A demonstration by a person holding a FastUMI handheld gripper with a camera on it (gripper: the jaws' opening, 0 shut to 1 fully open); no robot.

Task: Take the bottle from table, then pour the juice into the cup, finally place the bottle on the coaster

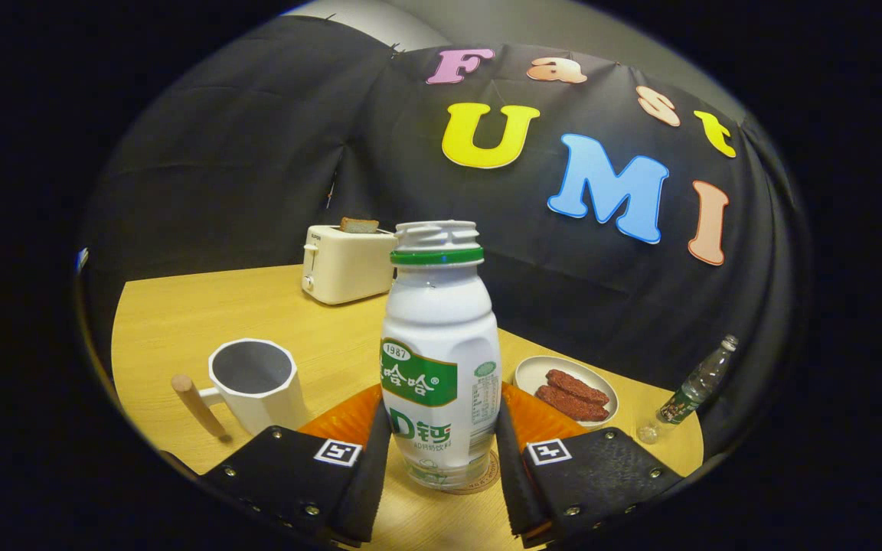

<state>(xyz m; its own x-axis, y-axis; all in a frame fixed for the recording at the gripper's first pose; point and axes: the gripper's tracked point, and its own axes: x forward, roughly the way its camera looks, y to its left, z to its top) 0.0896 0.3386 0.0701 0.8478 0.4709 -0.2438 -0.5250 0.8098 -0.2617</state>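
A white bottle [441, 321] with a green label and a green neck ring stands upright, uncapped, between my fingers. Its base rests on a round coaster [488, 480], whose rim peeks out beside the bottle's bottom. My gripper [442, 409] is shut on the bottle, one finger pressing each side of its lower half. A white angular cup [257, 383] with a wooden handle stands on the table just left of and beyond my left finger. From this angle I cannot see into it.
The wooden table [181, 314] ends at the black cloth wall. A cream toaster [345, 264] with a slice of bread [358, 225] stands at the back. A plate [533, 371] of reddish food sits beyond my right finger, with a clear bottle [690, 394] farther right.
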